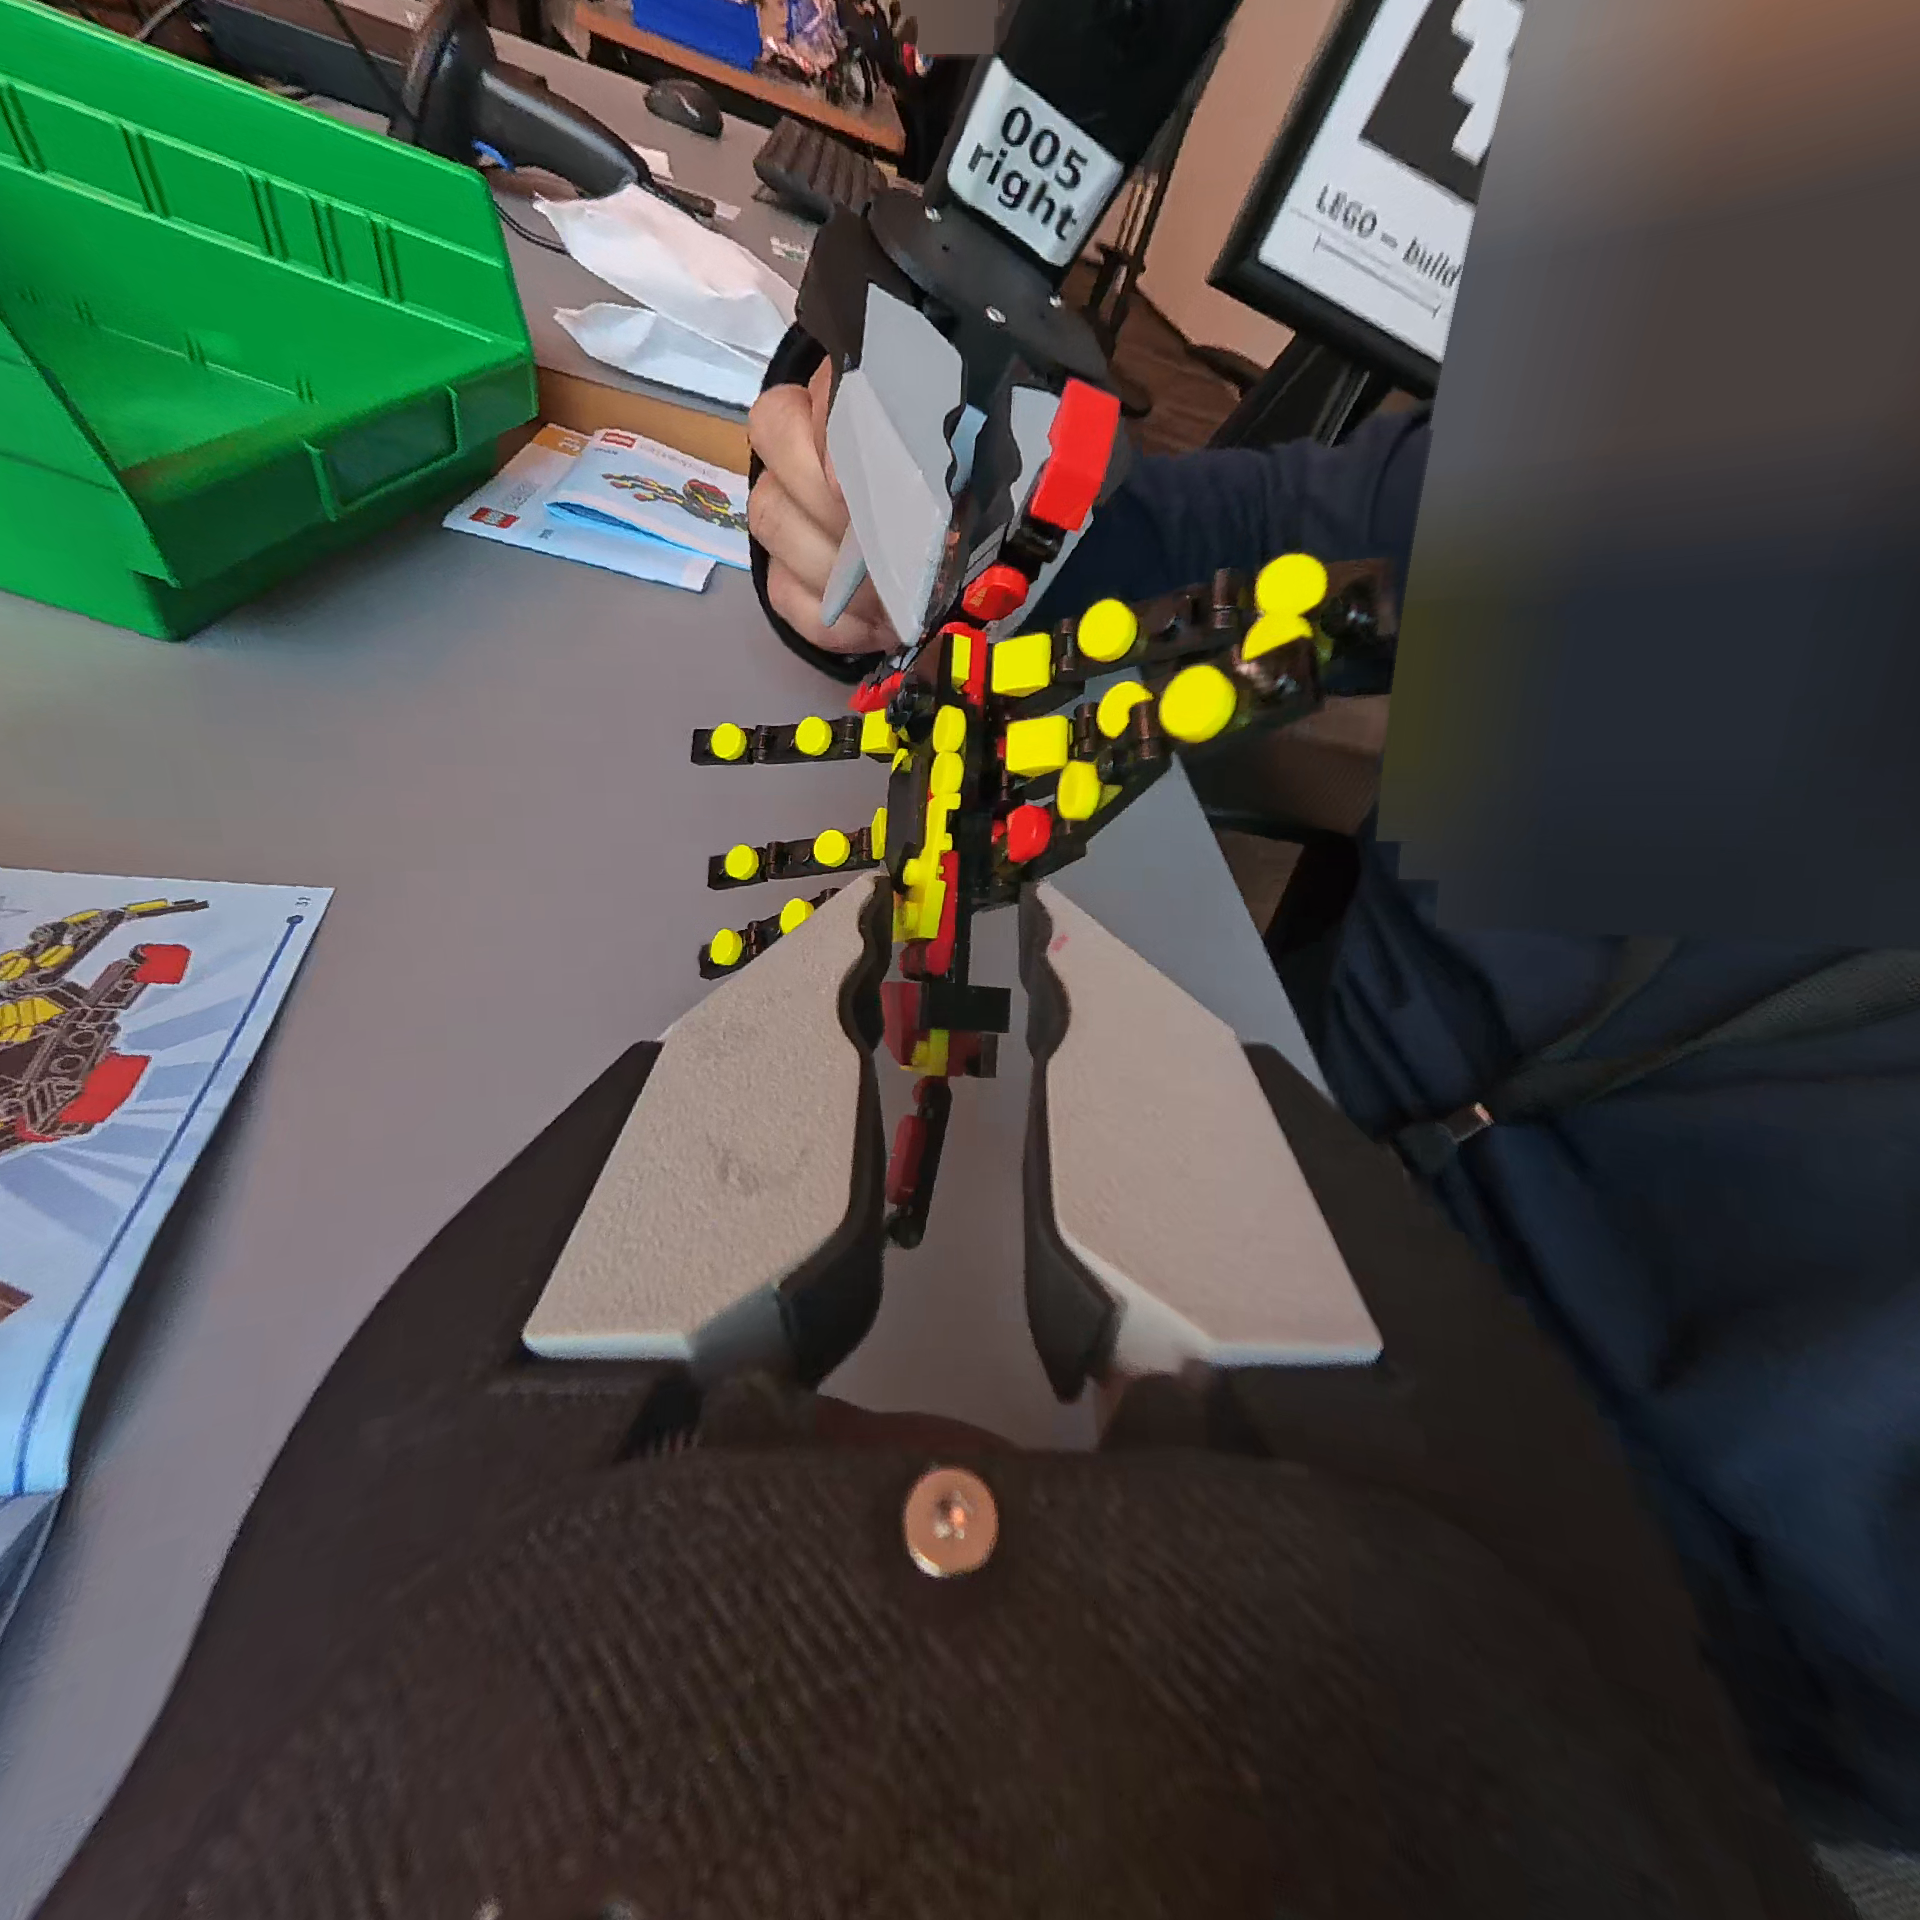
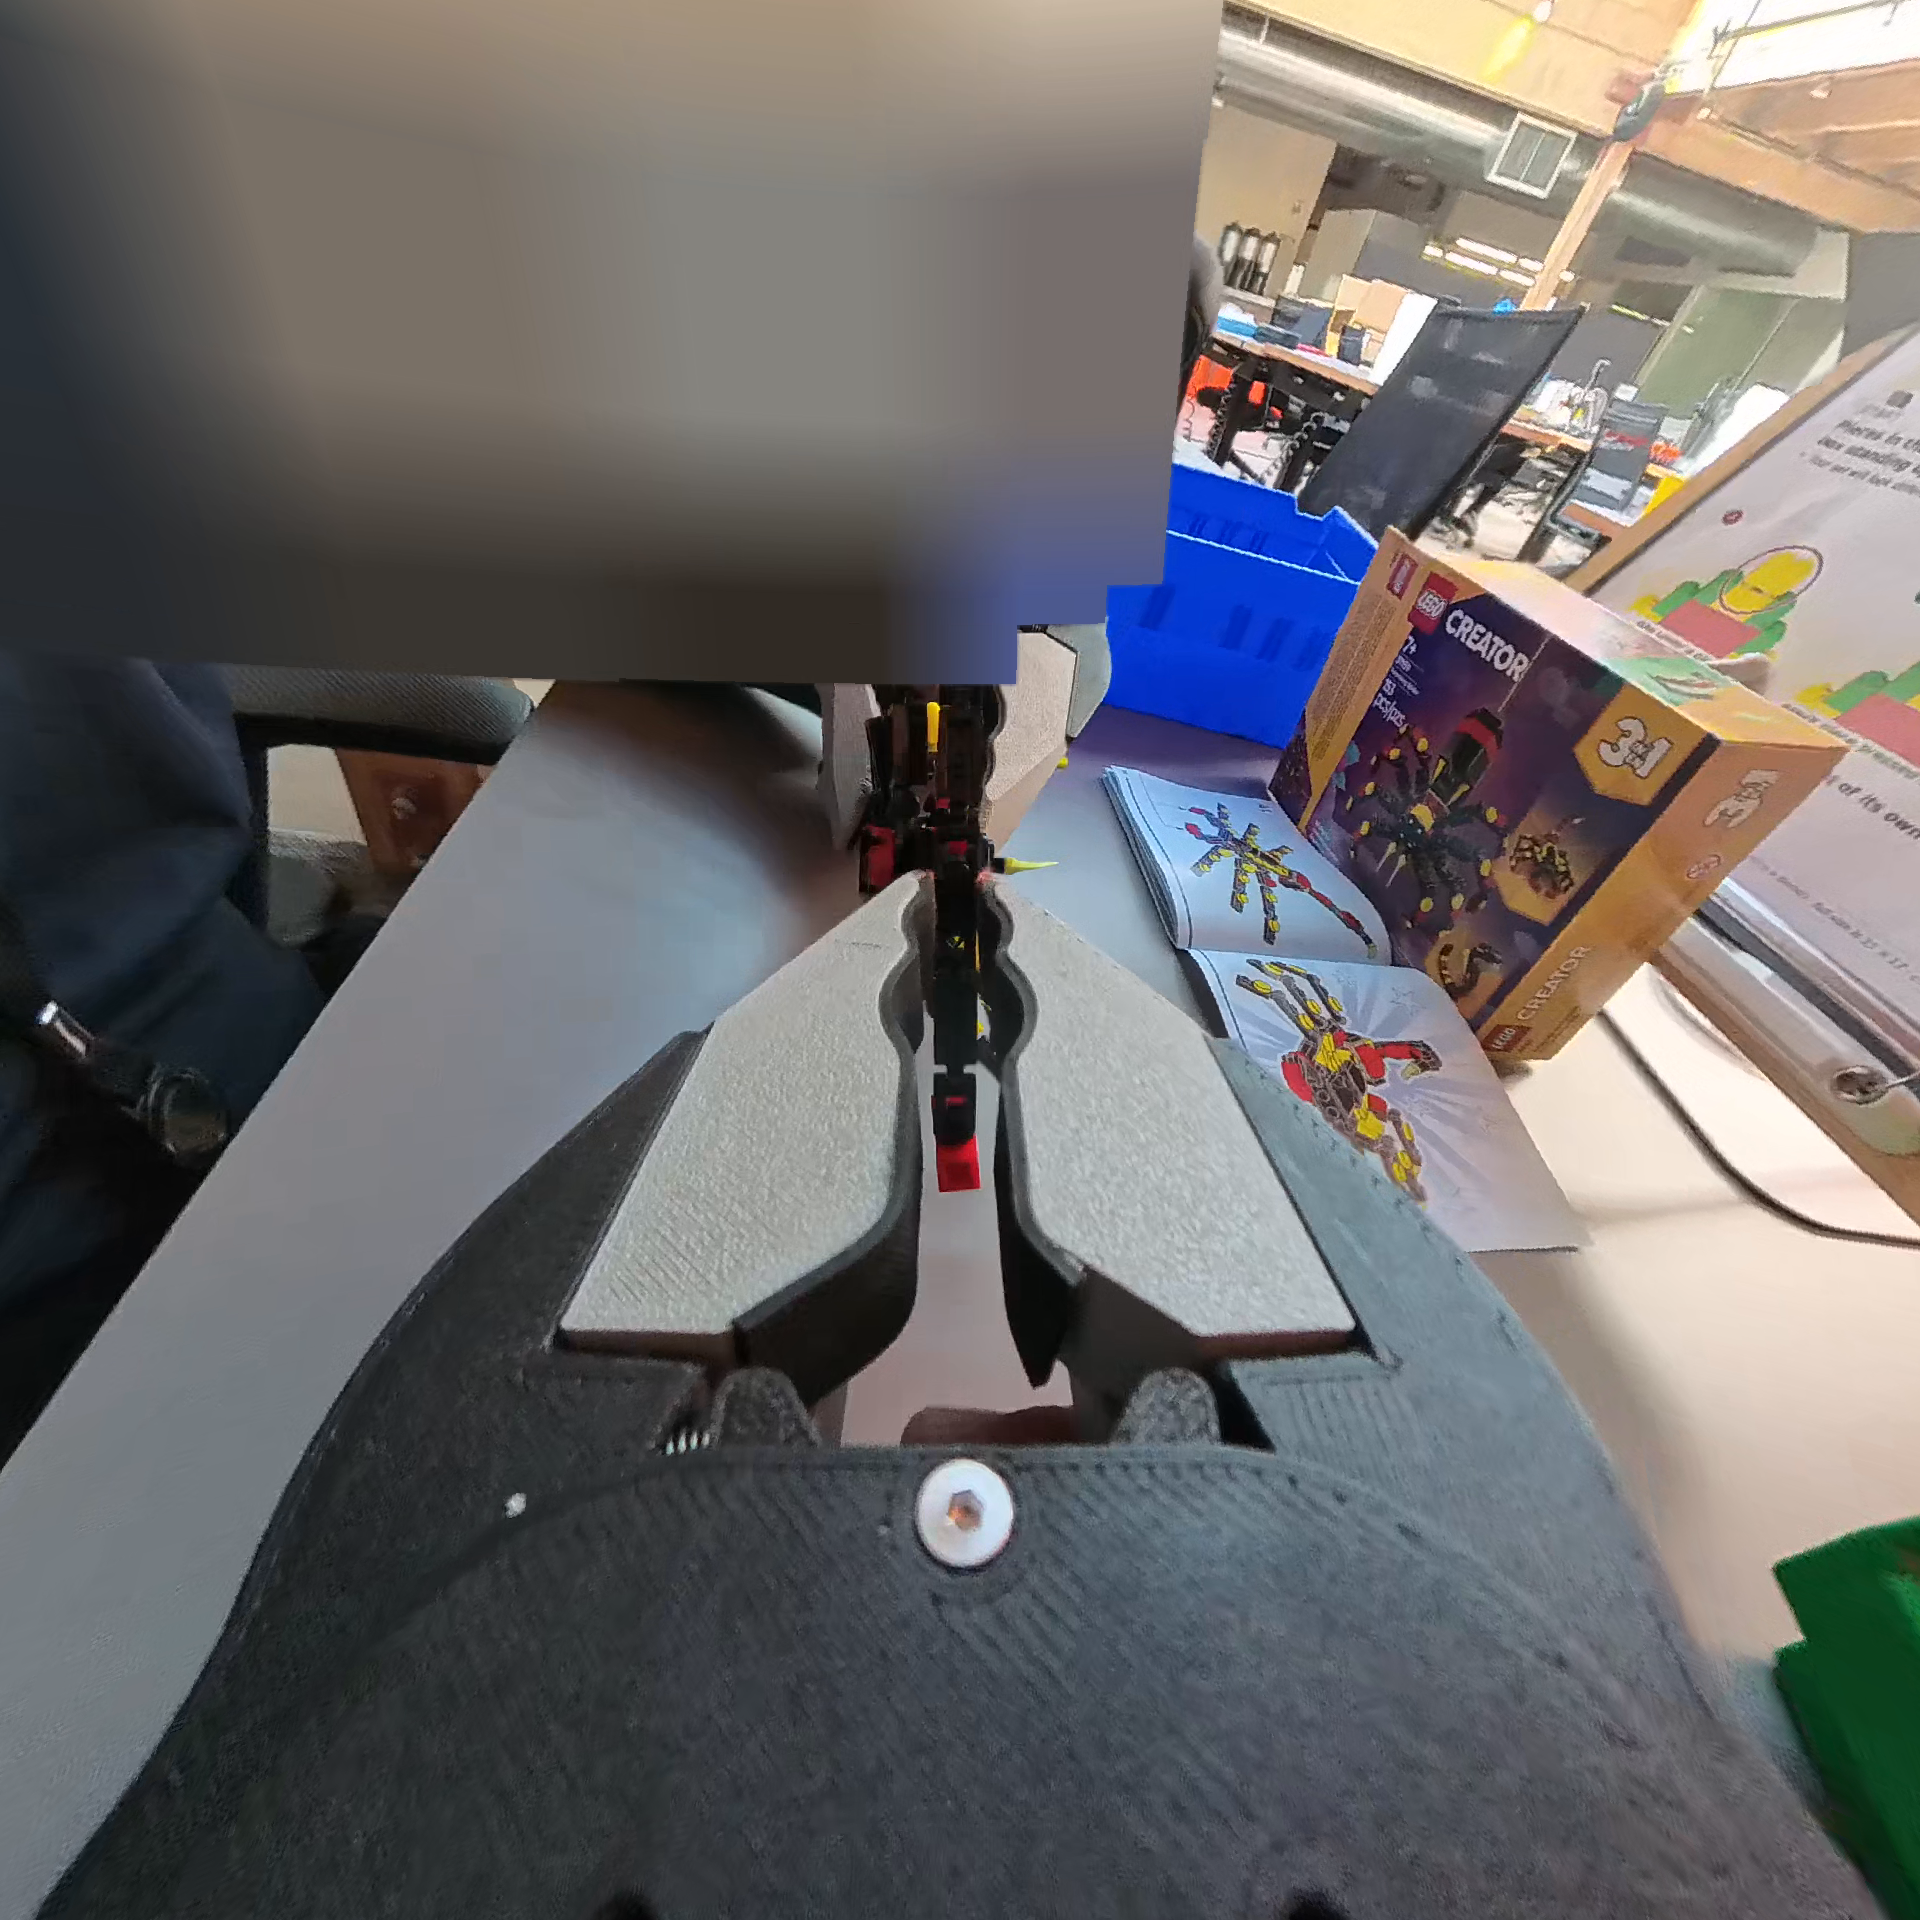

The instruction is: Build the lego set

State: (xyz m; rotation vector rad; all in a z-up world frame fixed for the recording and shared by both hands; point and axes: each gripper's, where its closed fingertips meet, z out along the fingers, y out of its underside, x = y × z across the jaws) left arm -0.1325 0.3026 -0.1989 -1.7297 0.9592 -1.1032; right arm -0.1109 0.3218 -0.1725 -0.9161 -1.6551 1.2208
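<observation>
Left wrist view. My left tongs are closed on the lego model, a black, yellow and red creature held in the air above the grey surface. The model's spine runs straight out along the fingers, away from the camera; its tail end lies between the pads, and the legs with yellow studs fan out to both sides beyond the fingertips. The right tongs come down onto the far end of the model from above, so the two tools meet nearly end to end along that one axis. A hand is wrapped round the right tool's grip. Left of the model, on the surface, are a green bin, a small booklet and an open instruction page.

Right wrist view. My right tongs are clamped on a thin black and red part of the lego model, which again points directly forward between the fingers. Beyond it the grey fingers of the left tongs hold the opposite end. To the right of the model are open instruction booklets, the set's box and a blue bin.

Judgement: both tools grip the same model, one at each end, and I cannot tell which is seating a part. The coming move probably turns on keeping push or pull in line with the long axis; a sideways load could snap a leg joint off.
</observation>
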